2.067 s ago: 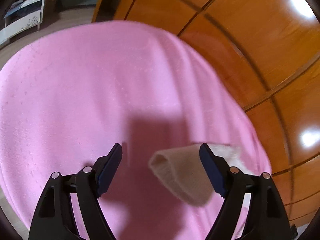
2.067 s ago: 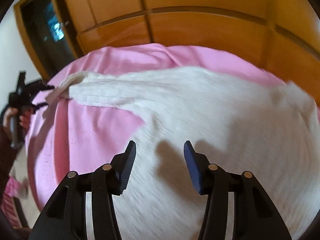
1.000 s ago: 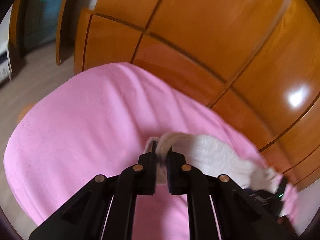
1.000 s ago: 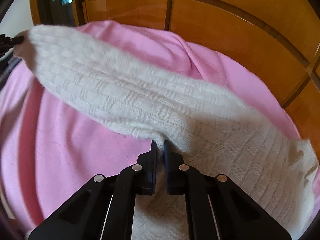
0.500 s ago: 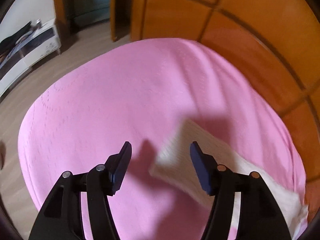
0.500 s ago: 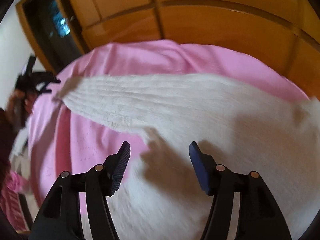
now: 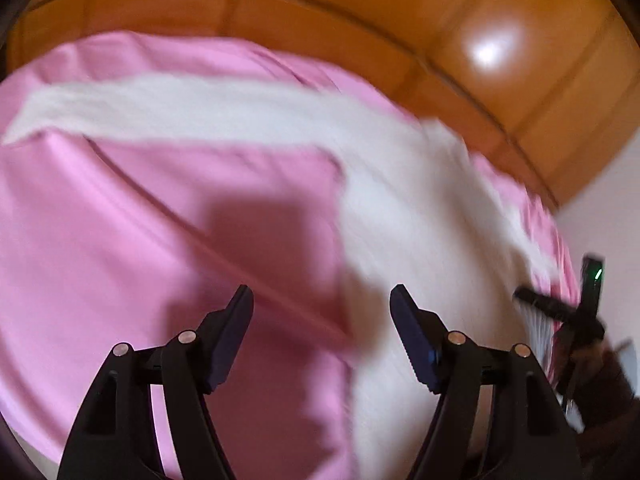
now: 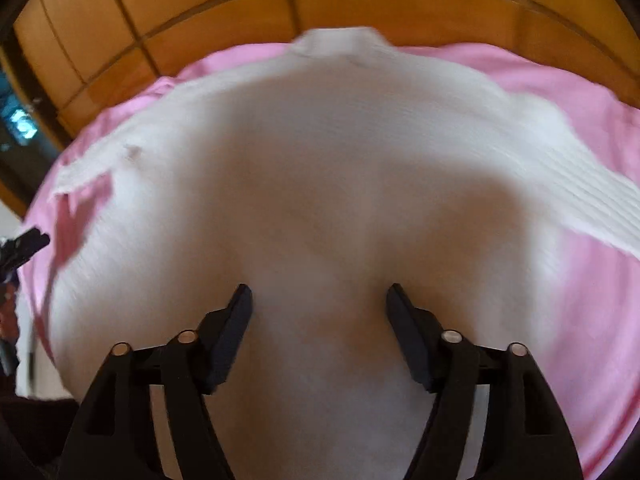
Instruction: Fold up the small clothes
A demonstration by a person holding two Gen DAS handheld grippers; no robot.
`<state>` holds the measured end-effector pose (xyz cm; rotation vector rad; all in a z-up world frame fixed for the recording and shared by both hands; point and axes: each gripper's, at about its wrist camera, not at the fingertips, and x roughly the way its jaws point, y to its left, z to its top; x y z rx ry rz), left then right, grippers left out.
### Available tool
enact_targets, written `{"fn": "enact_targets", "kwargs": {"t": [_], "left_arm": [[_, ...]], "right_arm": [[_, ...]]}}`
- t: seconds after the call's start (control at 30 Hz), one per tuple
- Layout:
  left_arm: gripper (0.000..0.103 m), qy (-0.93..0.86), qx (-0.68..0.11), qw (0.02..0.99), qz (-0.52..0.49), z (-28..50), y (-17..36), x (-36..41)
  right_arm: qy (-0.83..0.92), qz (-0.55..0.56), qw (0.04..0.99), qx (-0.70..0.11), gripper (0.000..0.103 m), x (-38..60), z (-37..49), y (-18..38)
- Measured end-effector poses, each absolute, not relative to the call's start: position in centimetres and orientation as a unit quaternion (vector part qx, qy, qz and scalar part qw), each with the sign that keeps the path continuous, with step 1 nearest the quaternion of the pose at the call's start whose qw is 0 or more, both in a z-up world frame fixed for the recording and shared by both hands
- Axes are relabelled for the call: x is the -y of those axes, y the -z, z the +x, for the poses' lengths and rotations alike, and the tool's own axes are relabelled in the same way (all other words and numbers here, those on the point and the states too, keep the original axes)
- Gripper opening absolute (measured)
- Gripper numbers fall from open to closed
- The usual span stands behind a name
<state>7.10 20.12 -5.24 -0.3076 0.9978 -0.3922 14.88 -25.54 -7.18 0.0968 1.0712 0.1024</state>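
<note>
- One white knit sweater (image 8: 320,160), blurred, spread flat on a pink sheet (image 7: 100,240); one sleeve (image 7: 160,108) stretches out sideways.
- Orange wood panelling (image 7: 520,60) behind.
- Left tongs (image 7: 322,336) hover over the sweater's edge, right tongs (image 8: 319,328) over its body; both have just been opening, nothing gripped.

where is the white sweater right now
The white sweater lies spread on the pink sheet, filling the middle of the right wrist view under the open right gripper, collar toward the wooden panels.
</note>
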Motion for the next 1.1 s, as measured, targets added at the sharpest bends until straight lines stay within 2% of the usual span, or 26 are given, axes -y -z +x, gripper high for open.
{"fn": "enact_targets", "kwargs": {"t": [0.2, 0.4, 0.43, 0.47, 0.5, 0.53, 0.57, 0.6, 0.83, 0.97, 1.07, 1.1], "left_arm": [[0.07, 0.235, -0.509, 0.82, -0.114, 5.6, 6.8, -15.4], [0.067, 0.237, -0.513, 0.819, -0.098, 3.6, 7.9, -13.8], [0.064, 0.235, -0.514, 0.819, -0.099, 3.5, 7.9, -14.0], [0.054, 0.232, -0.515, 0.819, -0.102, 3.7, 7.9, -14.3], [0.033, 0.229, -0.517, 0.818, -0.109, 4.2, 8.1, -14.1], [0.022, 0.227, -0.521, 0.814, -0.117, 4.0, 8.4, -14.5], [0.008, 0.226, -0.526, 0.811, -0.122, 3.9, 8.8, -14.7], [0.007, 0.226, -0.526, 0.81, -0.127, 3.6, 9.0, -14.8], [0.005, 0.238, -0.501, 0.82, -0.143, 0.8, 7.0, -16.6], [0.005, 0.228, -0.54, 0.8, -0.126, 0.0, 9.2, -16.1], [0.013, 0.212, -0.55, 0.798, -0.131, 0.7, 9.5, -16.3], [0.031, 0.206, -0.542, 0.804, -0.131, 0.8, 8.8, -16.5]], "right_arm": [[0.015, 0.096, 0.866, -0.491, 0.071, 31.3, 7.2, 5.3], [-0.006, 0.154, 0.84, -0.52, 0.071, 32.9, 1.8, 7.1], [-0.01, 0.151, 0.837, -0.527, 0.067, 32.3, 1.5, 7.5], [-0.016, 0.149, 0.834, -0.532, 0.061, 31.9, 1.1, 8.0], [-0.022, 0.144, 0.832, -0.535, 0.044, 31.4, 0.9, 8.3], [-0.022, 0.137, 0.833, -0.536, 0.027, 31.0, 0.7, 8.4], [-0.023, 0.129, 0.834, -0.536, 0.019, 30.6, 0.7, 8.5], [-0.026, 0.124, 0.835, -0.535, 0.007, 30.3, 0.9, 8.4], [-0.082, 0.102, 0.862, -0.49, 0.006, 29.7, -0.2, 3.4], [-0.046, 0.087, 0.827, -0.553, 0.005, 31.5, -0.9, 7.1], [-0.038, 0.098, 0.813, -0.572, 0.005, 30.9, -0.8, 9.5], [-0.038, 0.103, 0.813, -0.572, 0.005, 30.6, -0.6, 9.6]]}}
